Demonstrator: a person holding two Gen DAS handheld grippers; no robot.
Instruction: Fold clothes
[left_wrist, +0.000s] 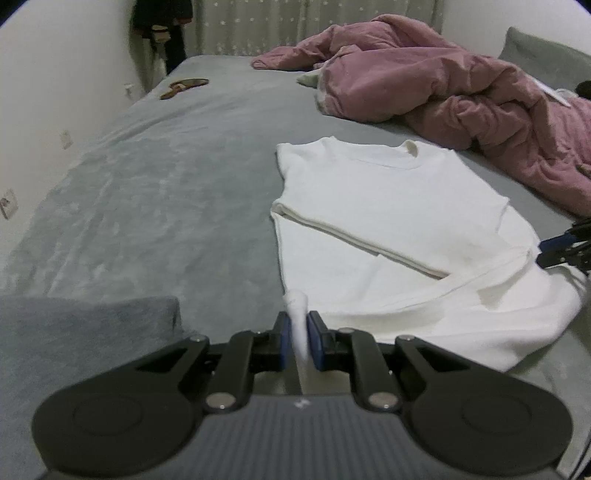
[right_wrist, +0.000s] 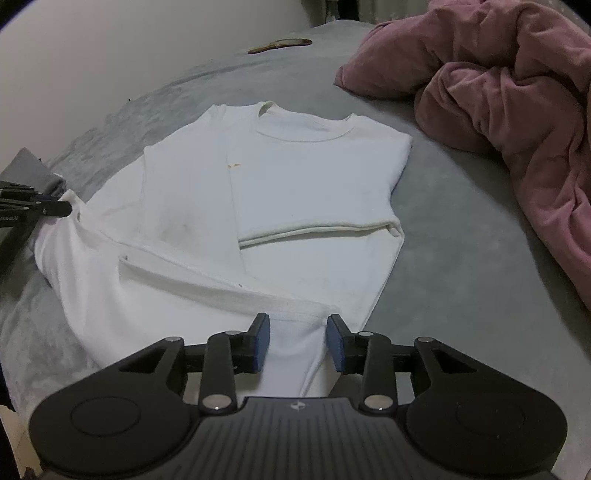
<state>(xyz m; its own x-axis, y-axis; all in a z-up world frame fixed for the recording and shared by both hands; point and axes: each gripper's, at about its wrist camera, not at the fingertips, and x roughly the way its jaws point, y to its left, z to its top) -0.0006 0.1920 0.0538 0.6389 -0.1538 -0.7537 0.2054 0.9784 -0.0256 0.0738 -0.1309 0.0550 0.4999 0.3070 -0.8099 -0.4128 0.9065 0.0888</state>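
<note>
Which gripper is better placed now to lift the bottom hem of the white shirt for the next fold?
Left. The left gripper already pinches the white shirt hem between its jaws; the right gripper straddles the hem, jaws open.

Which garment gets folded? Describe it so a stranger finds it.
On the wide grey bed, beside the heaped pink quilt, lies the white crew-neck shirt. It alone is spread flat, sleeves folded in.
</note>
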